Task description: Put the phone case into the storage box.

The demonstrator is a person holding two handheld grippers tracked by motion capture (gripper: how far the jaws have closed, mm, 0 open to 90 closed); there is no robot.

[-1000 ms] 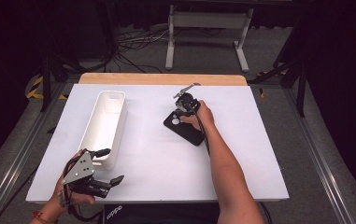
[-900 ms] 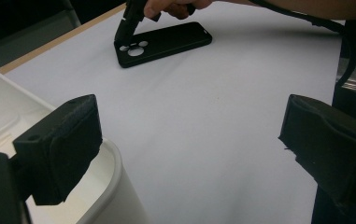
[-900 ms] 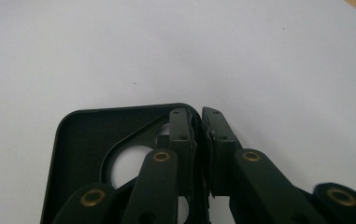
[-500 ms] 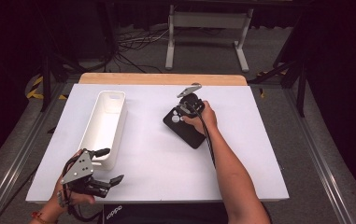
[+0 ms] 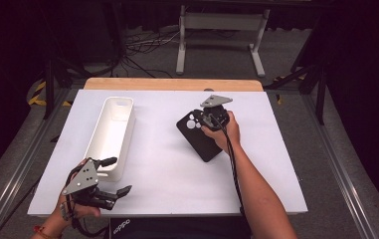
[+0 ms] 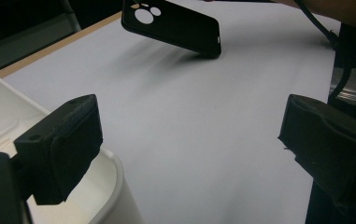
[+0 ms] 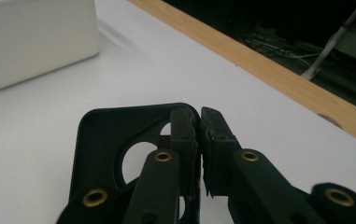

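From the high view, your right hand-held gripper sits over the far-right part of the white worktop, clamped on the top edge of a flat black phone case with round camera cut-outs; the case slants down from the gripper toward you, and its lower end looks to rest on the worktop. Your left hand-held gripper hangs at the near-left corner with its jaws spread wide, just beside the near end of a long white rectangular plastic bin that runs away from you along the left side. A strip of pale wood edges the far side of the worktop. In the left gripper view, your two black jaws stand well apart with nothing between them; the left one hangs over the rounded rim of the white bin, and across the bare worktop the phone case is tilted, its far end raised and its near corner on the surface. In the right gripper view, your jaws are pinched together on the thin rim of the phone case near its round cut-out, with the bin off to the upper left and the wooden strip crossing behind.
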